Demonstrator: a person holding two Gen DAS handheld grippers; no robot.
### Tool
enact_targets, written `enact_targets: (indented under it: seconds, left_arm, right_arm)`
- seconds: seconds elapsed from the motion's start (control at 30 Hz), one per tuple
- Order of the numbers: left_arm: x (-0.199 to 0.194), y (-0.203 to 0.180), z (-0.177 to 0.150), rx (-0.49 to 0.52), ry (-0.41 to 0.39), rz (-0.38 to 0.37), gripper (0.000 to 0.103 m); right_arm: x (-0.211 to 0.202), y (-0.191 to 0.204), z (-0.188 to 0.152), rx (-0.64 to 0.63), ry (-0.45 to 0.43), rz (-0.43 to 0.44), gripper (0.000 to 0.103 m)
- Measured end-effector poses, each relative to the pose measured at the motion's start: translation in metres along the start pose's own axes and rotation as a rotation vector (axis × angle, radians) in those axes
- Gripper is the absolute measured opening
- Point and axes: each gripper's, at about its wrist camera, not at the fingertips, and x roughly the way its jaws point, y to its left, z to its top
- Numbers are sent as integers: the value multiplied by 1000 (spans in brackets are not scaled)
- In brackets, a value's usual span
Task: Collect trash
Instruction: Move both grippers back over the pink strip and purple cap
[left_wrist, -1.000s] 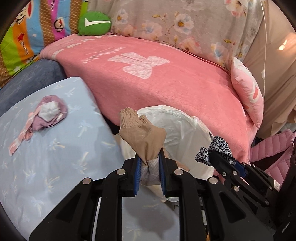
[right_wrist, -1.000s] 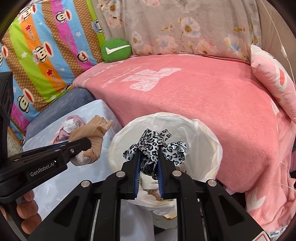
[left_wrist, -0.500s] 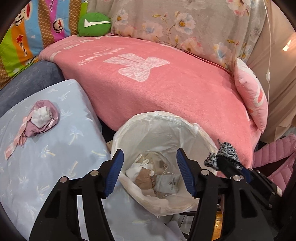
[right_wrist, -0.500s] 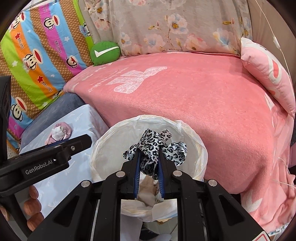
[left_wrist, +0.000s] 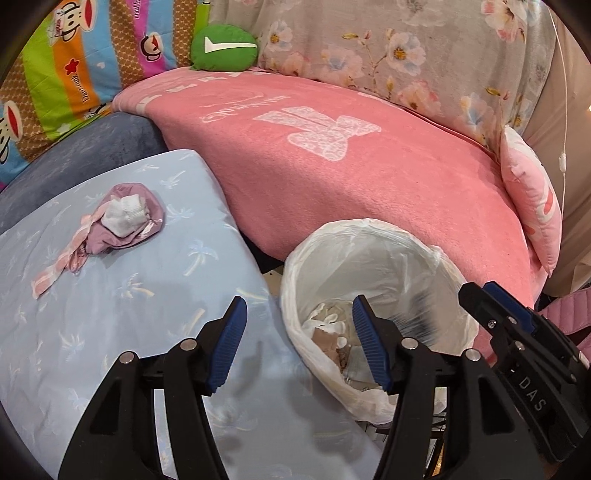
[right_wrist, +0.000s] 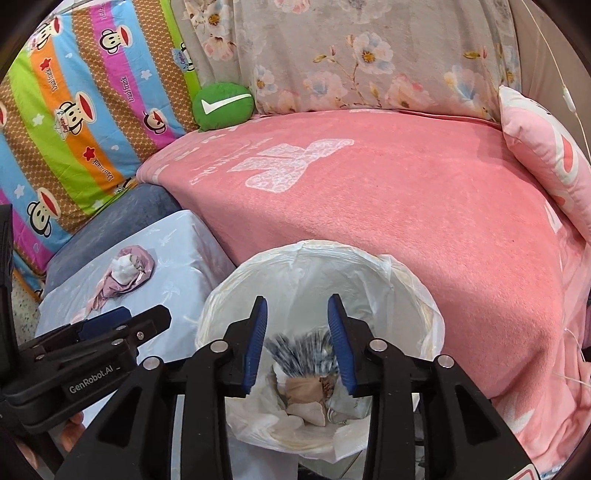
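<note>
Both tongs stand apart and empty. Right tongs (right_wrist: 297, 341) have just been opening over the lined bin (right_wrist: 369, 258); the leopard-print scrap (right_wrist: 304, 349) is a blur dropping between the pads, touching neither. Left tongs (left_wrist: 297, 341) sit above the blue cover (left_wrist: 110, 314), beside the bin. One pink-and-white bundle (left_wrist: 122, 218) is left on that cover. Next, I'd judge: approach it from above, pinch the thick middle so trailing strips don't snag.

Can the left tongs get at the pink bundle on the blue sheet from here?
Probably yes: the left tongs stand open and empty, and the bundle lies uncovered on the blue sheet with nothing between.
</note>
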Motion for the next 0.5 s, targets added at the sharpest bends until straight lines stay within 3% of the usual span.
enact_targets:
  seconds: [0.5]
  left_arm:
    - [-15,28,-11,-46,-20,34,57]
  right_arm:
    - [-2,28,-17,-33,37,37,38]
